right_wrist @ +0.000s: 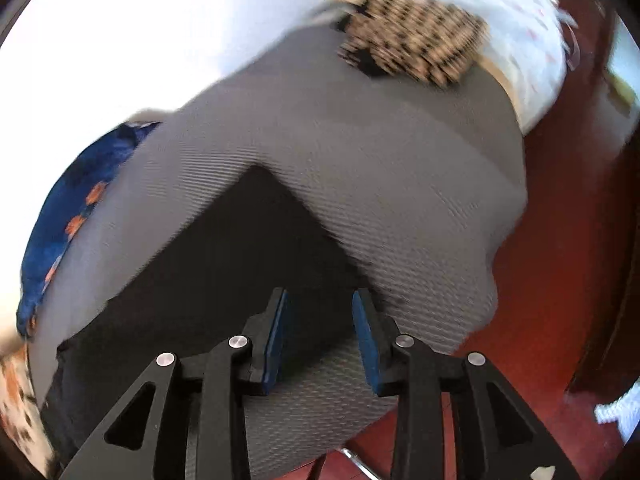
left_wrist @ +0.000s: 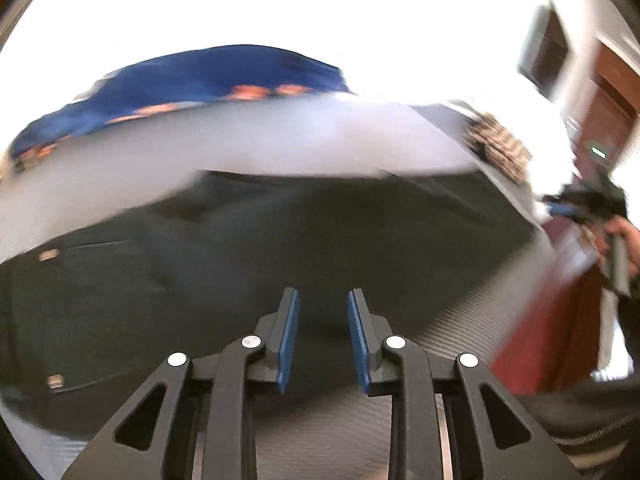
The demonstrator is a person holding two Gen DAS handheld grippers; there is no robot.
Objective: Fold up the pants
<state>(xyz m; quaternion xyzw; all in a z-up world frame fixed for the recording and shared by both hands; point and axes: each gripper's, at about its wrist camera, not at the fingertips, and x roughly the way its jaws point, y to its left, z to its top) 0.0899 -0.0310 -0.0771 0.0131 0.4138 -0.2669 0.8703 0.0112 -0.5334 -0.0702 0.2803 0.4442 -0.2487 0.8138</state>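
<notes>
Dark pants [left_wrist: 248, 240] lie spread flat on a grey textured mattress [left_wrist: 472, 312], their back pockets with small tags at the left. My left gripper [left_wrist: 323, 340] hovers over their near edge, its blue pads apart with nothing between them. In the right wrist view a pointed corner of the pants [right_wrist: 224, 256] reaches up across the grey mattress [right_wrist: 360, 152]. My right gripper [right_wrist: 322, 336] hangs above that corner, jaws apart and empty. The right gripper [left_wrist: 576, 208] also shows at the far right of the left wrist view, held by a hand [left_wrist: 620, 240].
A blue cloth with orange spots [left_wrist: 192, 80] lies beyond the pants, seen again as the blue spotted cloth [right_wrist: 76, 216]. A brown checked cloth [right_wrist: 416, 44] and a white pillow [right_wrist: 528, 40] sit at the mattress's far end. Red floor [right_wrist: 540, 300] lies right of the bed.
</notes>
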